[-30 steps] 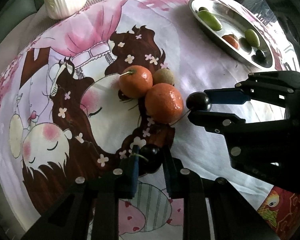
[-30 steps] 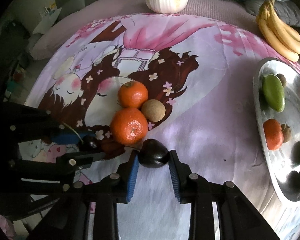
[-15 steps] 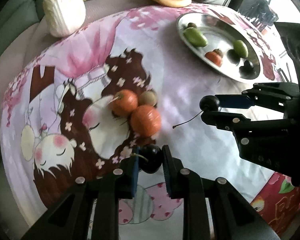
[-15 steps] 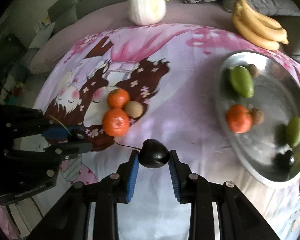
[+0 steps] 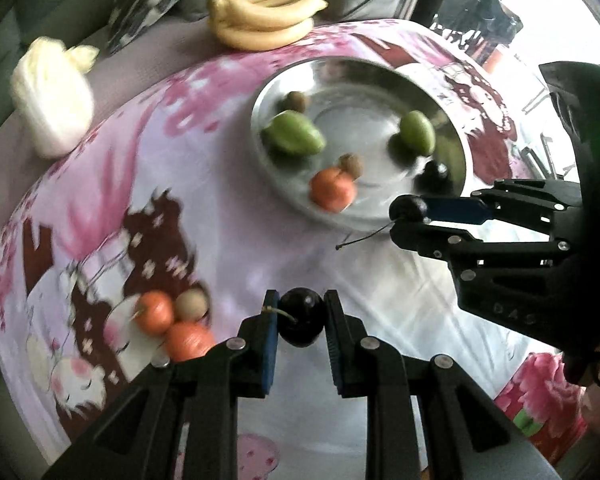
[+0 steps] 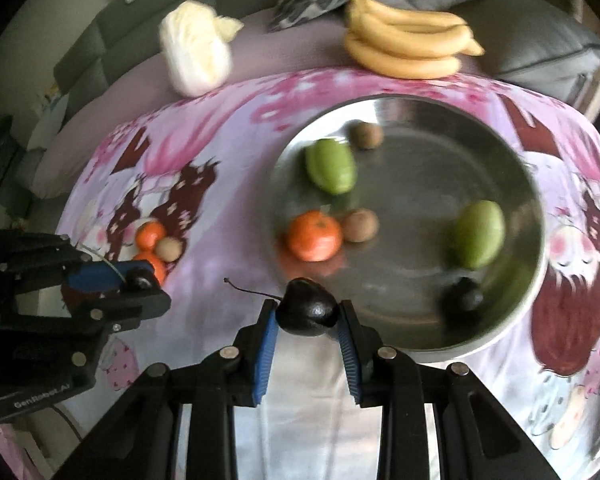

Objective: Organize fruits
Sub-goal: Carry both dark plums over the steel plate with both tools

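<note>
We have carried both dark cherries off the cloth toward the steel plate [image 6: 512, 332] — left gripper [image 5: 301, 317] and right gripper [image 6: 308, 312] each clamped on one — so dropping them in comes next.

At the lower centre of the frame, a dark cherry [image 5: 301, 317] is clamped between the blue pads of the left claw [image 5: 300, 322]. At right of centre, a second dark cherry [image 5: 409, 208] with a long stem is pinched by the right claw [image 5: 410, 216], which is seen just beside the near rim of a steel tray [image 5: 456, 136]. Two green fruits, an orange, two small brown fruits and a dark fruit are held in the tray. Two oranges [image 5: 168, 324] and a brown fruit are seen at lower left on the printed cloth [image 5: 204, 168]. Bananas [image 5: 264, 16] and a cabbage [image 5: 50, 100] are placed along the top.
</note>
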The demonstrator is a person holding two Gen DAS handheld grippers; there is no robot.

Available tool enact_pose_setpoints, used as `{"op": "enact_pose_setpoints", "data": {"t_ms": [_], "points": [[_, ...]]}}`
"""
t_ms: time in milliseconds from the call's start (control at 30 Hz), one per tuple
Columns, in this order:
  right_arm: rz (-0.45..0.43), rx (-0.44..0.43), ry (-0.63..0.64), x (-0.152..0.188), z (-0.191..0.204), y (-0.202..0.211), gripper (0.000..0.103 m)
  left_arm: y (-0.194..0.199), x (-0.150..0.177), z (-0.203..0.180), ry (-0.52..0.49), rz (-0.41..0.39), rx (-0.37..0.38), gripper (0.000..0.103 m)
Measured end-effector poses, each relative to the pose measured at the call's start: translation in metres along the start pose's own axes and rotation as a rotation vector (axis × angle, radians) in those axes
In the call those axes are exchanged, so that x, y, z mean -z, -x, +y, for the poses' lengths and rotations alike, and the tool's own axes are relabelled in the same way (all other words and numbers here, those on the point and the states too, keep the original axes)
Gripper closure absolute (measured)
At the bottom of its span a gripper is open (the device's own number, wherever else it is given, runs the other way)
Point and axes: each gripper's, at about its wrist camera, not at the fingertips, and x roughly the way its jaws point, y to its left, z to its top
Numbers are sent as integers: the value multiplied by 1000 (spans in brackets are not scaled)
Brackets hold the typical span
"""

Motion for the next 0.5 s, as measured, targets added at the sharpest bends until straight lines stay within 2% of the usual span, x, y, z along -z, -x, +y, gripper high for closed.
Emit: {"op": "enact_pose_setpoints", "data": {"t_ms": [167, 500], "points": [[-13, 27, -43, -4, -31, 7, 71, -12, -22, -22, -28, 0, 20, 81], [-14, 63, -84, -14, -72, 10, 71, -35, -60, -46, -66, 16, 14, 81]]}}
